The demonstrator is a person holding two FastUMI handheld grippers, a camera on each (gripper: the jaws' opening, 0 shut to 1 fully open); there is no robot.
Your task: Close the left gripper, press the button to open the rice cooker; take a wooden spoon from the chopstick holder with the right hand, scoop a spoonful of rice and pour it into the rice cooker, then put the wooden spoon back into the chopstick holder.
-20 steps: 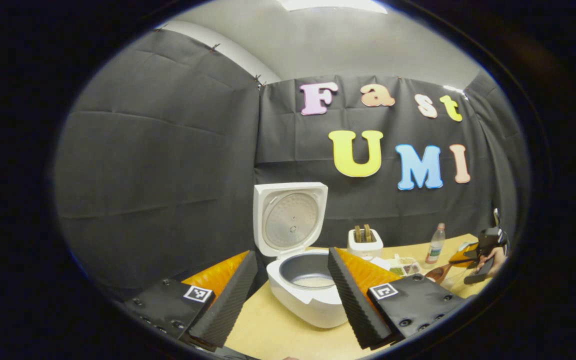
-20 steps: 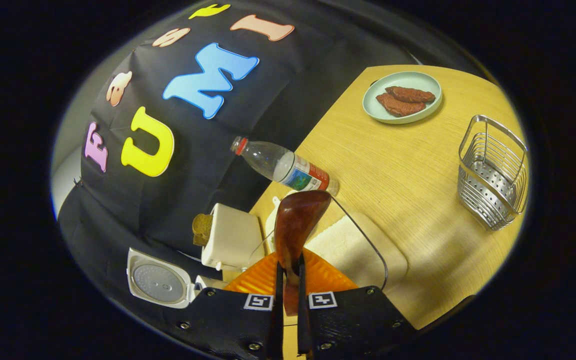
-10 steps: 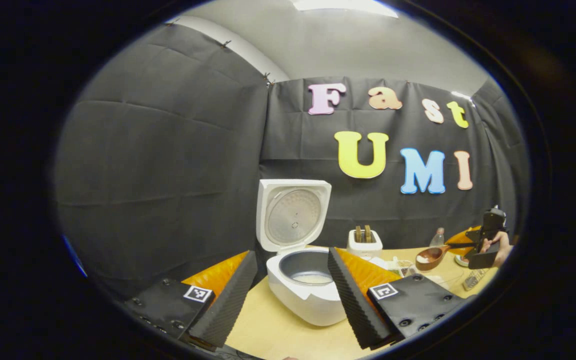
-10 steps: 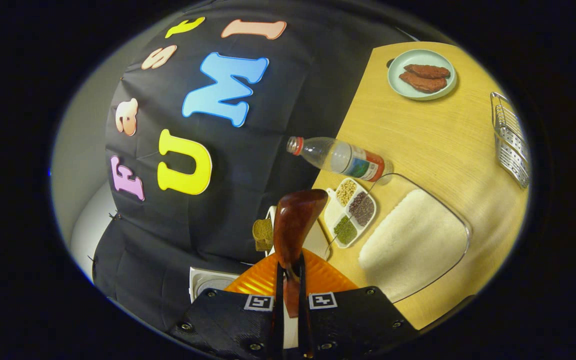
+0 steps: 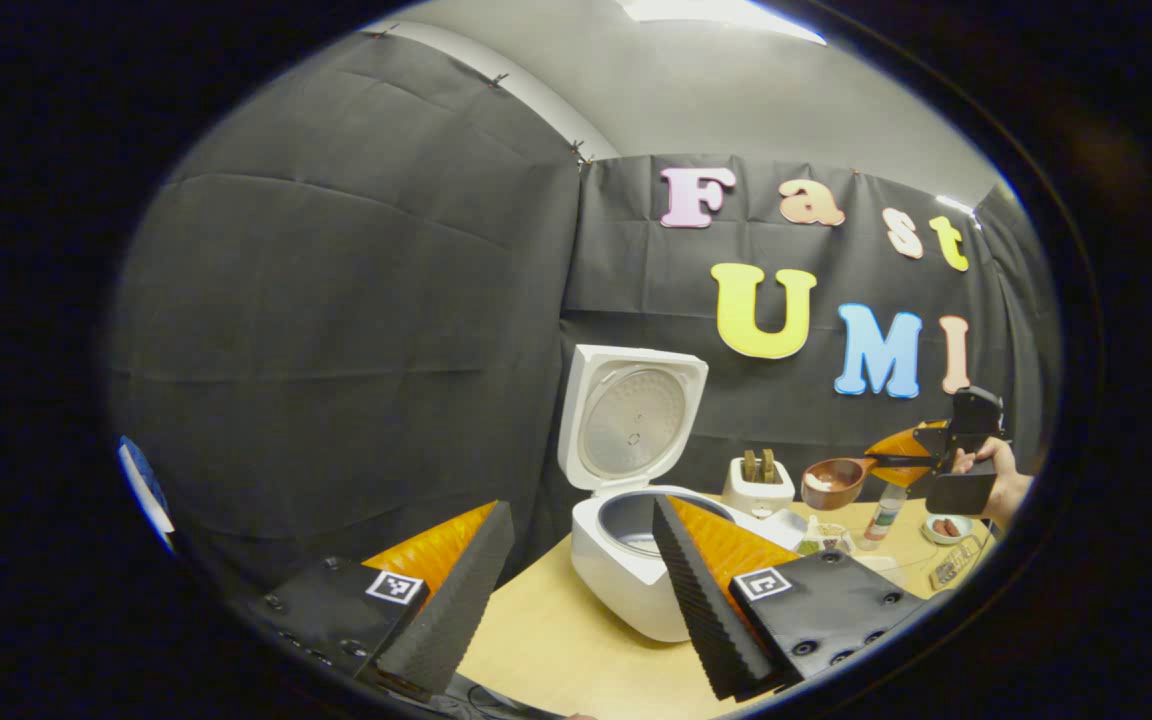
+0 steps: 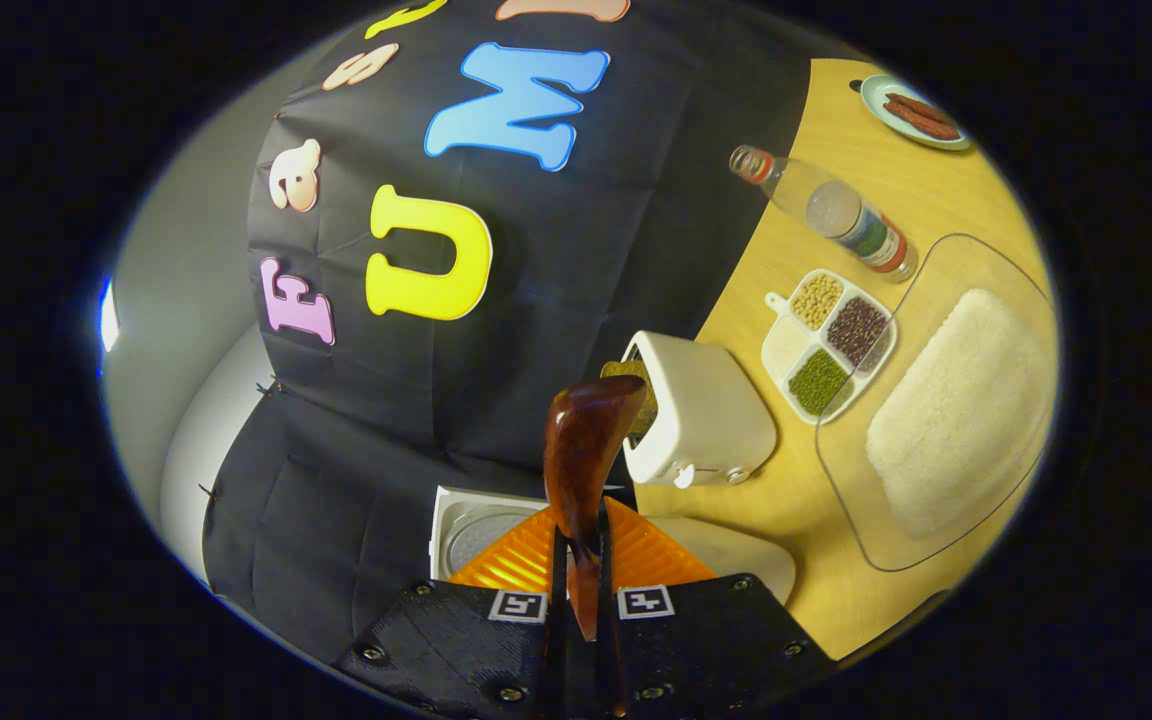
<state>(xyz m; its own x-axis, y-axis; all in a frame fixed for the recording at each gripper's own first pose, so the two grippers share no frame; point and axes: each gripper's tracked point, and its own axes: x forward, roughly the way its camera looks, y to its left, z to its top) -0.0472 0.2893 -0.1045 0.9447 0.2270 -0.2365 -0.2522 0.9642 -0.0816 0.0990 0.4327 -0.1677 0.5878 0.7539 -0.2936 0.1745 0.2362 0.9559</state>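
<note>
In the left gripper view, the right claw has risen from low over the worktop at far right, carrying the wooden spoon leftward toward the open rice cooker. In the right gripper view, the toaster has swung to frame centre and the rice tray to the right edge.

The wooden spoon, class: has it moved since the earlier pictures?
Yes. The wooden spoon has risen and travelled left, from table level near the bottle towards the toaster.
</note>
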